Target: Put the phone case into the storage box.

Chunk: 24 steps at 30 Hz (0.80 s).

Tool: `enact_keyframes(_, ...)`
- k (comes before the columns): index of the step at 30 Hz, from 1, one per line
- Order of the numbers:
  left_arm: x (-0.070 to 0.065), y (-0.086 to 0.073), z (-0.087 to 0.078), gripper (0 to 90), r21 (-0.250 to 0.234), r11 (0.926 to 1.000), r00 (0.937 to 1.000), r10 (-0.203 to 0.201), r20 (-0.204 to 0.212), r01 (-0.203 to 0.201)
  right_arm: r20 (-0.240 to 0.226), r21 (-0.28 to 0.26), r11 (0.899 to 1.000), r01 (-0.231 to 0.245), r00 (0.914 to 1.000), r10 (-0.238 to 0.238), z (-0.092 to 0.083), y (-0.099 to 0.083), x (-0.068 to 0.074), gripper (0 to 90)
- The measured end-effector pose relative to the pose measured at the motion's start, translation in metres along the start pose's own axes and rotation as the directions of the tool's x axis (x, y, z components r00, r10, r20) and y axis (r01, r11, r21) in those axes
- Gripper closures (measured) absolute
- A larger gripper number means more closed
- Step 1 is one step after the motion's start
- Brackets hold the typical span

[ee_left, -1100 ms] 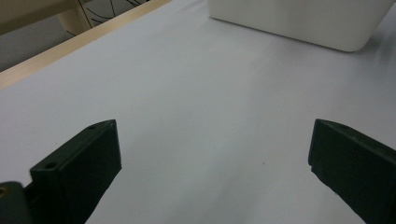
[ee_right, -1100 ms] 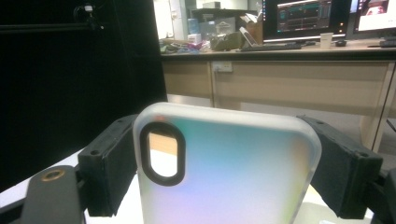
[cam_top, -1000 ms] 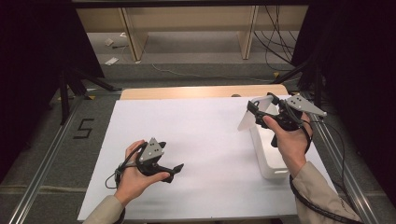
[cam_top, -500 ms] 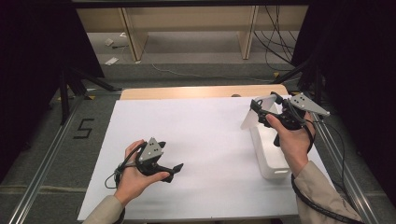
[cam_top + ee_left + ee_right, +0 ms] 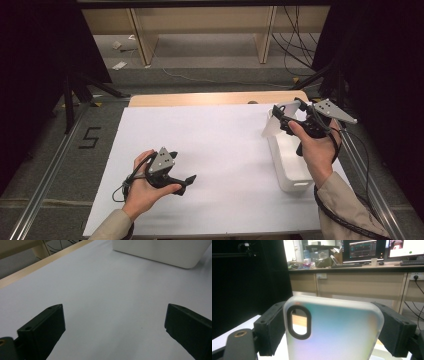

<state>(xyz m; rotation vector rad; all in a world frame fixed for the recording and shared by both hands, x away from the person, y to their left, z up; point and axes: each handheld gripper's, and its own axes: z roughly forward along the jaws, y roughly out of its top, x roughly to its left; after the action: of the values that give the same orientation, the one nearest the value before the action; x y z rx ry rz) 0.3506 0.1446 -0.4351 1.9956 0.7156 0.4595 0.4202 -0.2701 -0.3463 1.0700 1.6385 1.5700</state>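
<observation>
High view puts your right gripper (image 5: 281,115) at about two o'clock on the white table sheet (image 5: 220,150), raised over the far end of the white bin (image 5: 290,170), and your right gripper view shows its jaws clamped on both long edges of a frosted phone case (image 5: 332,332) with the camera cutout at its upper left. Your left gripper (image 5: 187,181) rests low at about seven o'clock, its jaws spread wide over bare sheet with nothing between them.
</observation>
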Motion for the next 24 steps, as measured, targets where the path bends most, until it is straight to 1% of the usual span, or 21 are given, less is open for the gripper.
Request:
enact_keyframes(9,0.0001,0.0002,-0.0004,2.4,-0.001,1.0000,1.0000,0.000,0.000,0.000,0.018,-0.002,1.000,-0.002,0.9998,0.002,-0.0012,0.0002,-0.0047,18.2)
enact_keyframes(24,0.0003,0.0004,-0.0007,2.6,-0.002,1.0000,1.0000,-0.001,0.000,0.001,0.038,0.004,1.000,0.000,0.9993,0.000,-0.0020,-0.0004,-0.0085,18.2)
